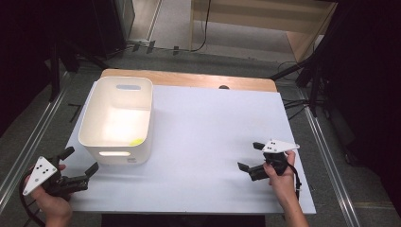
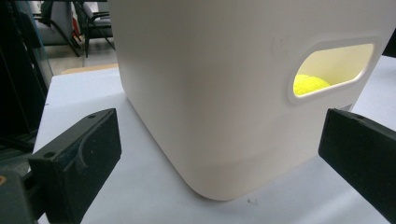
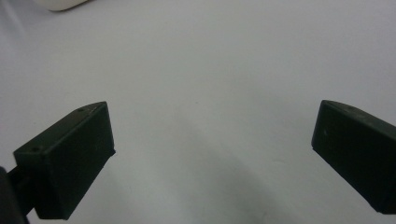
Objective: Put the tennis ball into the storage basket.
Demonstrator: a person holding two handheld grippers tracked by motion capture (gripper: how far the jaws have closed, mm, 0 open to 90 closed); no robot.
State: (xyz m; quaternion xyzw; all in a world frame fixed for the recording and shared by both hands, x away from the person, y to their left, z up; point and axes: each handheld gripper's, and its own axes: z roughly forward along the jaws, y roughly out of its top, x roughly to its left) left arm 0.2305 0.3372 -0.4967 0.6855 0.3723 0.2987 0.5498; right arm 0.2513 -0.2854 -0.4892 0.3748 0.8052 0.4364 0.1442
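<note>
White bin (image 1: 117, 119) sits at the left of the desk (image 1: 213, 142), a yellow ball (image 1: 136, 141) inside near its front wall. Left gripper (image 1: 79, 163) is spread, empty, just beside the bin's near corner; right gripper (image 1: 249, 156) is spread, well apart. Risk: a jaw catching the corner would likely shove the light bin sideways and roll the ball.

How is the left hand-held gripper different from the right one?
The left hand-held gripper sits close to the white bin, facing its handle slot; the right hand-held gripper is far from the bin, over bare white table. The left one's grey plate lies near the table's left edge; the right one's sits farther in. Both have black jaws, wide open and holding nothing.
</note>
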